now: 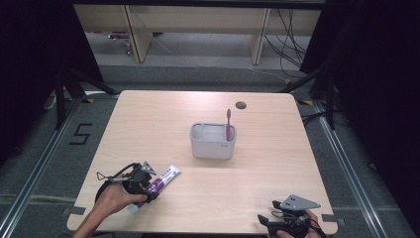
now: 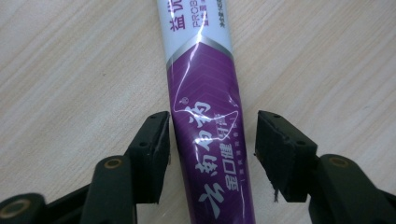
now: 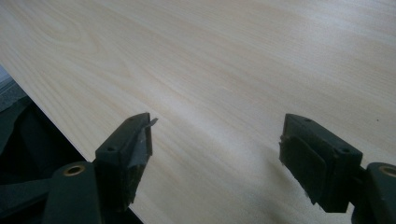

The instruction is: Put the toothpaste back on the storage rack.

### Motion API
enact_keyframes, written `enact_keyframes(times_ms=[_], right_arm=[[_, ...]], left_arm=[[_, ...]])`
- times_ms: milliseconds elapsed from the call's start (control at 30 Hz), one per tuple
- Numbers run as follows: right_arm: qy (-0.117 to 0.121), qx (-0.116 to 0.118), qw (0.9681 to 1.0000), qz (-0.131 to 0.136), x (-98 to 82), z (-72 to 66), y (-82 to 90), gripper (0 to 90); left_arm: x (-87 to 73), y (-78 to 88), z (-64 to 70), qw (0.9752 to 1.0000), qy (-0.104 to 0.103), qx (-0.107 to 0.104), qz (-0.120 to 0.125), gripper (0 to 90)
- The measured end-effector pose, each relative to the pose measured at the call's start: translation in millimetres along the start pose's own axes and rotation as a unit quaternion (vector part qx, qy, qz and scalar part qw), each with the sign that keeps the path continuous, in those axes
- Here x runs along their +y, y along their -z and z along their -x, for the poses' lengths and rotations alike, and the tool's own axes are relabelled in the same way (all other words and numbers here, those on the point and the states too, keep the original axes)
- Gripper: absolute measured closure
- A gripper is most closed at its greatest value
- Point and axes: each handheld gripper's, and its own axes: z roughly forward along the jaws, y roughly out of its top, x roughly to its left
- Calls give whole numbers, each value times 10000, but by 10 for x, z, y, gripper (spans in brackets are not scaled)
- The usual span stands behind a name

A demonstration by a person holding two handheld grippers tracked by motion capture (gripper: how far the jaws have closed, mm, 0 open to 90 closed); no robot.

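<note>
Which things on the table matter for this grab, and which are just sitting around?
In the job:
- toothpaste tube, lying flat between the jaws of the left gripper; a gap shows at one pad

Lying about:
- grey holder
- red toothbrush standing in it
- right gripper, open over bare table

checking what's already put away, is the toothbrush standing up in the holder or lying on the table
Standing up. The toothbrush sits upright in the right compartment of the grey holder, its top rising above the rim.
</note>
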Motion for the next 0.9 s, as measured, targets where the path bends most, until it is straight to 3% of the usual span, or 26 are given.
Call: enact_keyframes(times_ms=[267, 300, 567, 800, 900], right_arm=[[18, -9, 10000, 34, -1, 4, 1, 262], [20, -7, 10000, 36, -1, 5, 2, 265], [4, -9, 10000, 27, -1, 1, 4, 265], [12, -20, 10000, 14, 1, 1, 8, 265], [4, -5, 10000, 25, 0, 2, 6, 265]], left_arm=[[44, -50, -13, 9997, -86, 34, -239, 505], [50, -54, -7, 9997, 14, 22, -234, 511], [95, -56, -40, 9991, 14, -38, -419, 528], [148, -59, -51, 9979, -102, -42, -645, 544], [150, -65, -48, 9980, -102, -37, -623, 546]])
